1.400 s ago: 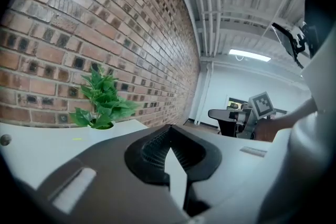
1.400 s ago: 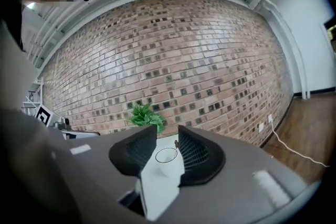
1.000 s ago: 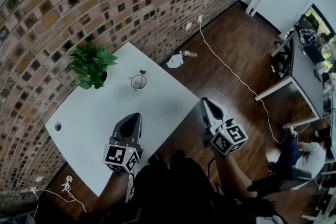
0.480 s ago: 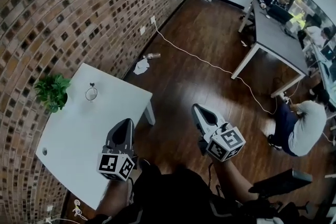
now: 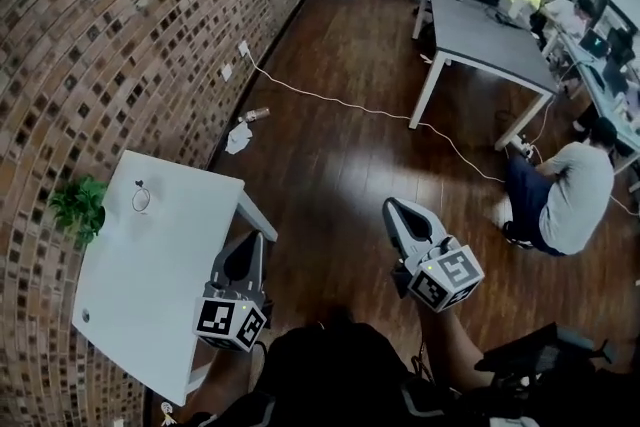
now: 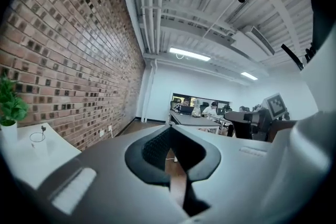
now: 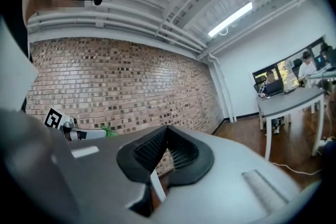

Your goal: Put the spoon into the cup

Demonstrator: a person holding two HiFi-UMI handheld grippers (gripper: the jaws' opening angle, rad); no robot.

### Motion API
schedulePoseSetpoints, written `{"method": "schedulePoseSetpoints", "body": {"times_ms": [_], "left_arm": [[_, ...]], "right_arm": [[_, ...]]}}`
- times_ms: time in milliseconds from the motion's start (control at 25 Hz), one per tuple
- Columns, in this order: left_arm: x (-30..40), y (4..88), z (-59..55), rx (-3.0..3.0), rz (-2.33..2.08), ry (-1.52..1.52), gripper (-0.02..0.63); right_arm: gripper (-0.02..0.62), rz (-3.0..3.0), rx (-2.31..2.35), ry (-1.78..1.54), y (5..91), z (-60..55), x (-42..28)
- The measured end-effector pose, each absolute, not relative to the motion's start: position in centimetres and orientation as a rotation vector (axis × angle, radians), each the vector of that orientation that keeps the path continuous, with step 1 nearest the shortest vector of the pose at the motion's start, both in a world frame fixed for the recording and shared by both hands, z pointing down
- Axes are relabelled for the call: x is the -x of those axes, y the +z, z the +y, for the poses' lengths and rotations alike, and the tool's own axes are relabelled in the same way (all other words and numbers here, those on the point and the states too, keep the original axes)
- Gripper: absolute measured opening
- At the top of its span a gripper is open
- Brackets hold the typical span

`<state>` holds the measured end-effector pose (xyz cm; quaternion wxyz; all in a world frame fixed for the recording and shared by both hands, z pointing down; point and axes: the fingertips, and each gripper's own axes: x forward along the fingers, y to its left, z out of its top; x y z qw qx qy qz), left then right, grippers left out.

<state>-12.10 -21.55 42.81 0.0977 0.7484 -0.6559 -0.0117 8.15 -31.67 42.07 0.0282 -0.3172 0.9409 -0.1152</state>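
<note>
A clear glass cup (image 5: 141, 200) stands at the far end of the white table (image 5: 150, 265), beside a potted plant (image 5: 78, 207). A thin dark spoon (image 5: 138, 184) sticks up out of the cup's rim. In the left gripper view the cup (image 6: 37, 137) and spoon (image 6: 43, 128) are small at the far left. My left gripper (image 5: 252, 237) hangs past the table's right edge, shut and empty, far from the cup. My right gripper (image 5: 392, 205) is over the wooden floor, also shut and empty. Both sets of jaws meet at the tips in the left gripper (image 6: 169, 127) and right gripper (image 7: 167, 128) views.
A brick wall (image 5: 120, 35) runs along the left. A white cable (image 5: 380, 115) crosses the floor, with crumpled paper (image 5: 237, 137) and a bottle (image 5: 256, 114) near the wall. A grey desk (image 5: 490, 25) with seated people is at the back right. Another person (image 5: 570, 195) sits at the right.
Both grippers have swung away from the table toward the open floor. The table, cup and plant have slid to the far left of the head view. Neither gripper's jaws have moved.
</note>
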Motion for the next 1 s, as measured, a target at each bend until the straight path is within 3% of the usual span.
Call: {"method": "schedulePoseSetpoints", "body": {"times_ms": [480,1000], "left_arm": [[6.1,42.9,-20.8,-2.389,-1.749,-0.059,-0.006],[-4.6,41.8,-22.4,-2.395,-1.736,-0.075,-0.006]], "right_arm": [[0.006,2.808,1.308,-0.339,41.4,-25.3,-16.3],[0.006,2.797,1.257,-0.307,40.4,-25.9,-25.8]]}}
